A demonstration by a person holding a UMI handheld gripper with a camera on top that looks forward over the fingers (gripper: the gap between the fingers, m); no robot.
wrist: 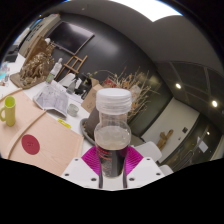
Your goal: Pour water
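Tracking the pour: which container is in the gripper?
The clear jar with the white lid, clamped between the pink pads. The green cup stands apart on the table.

We seem to be in a studio or workshop: dark walls [185, 80] with spot lamps [213, 103], a bright ceiling panel [150, 8], a wooden easel [78, 50], dried branches [40, 62], and a cluttered white table [45, 125] holding papers [52, 97] and a green mug [8, 110].
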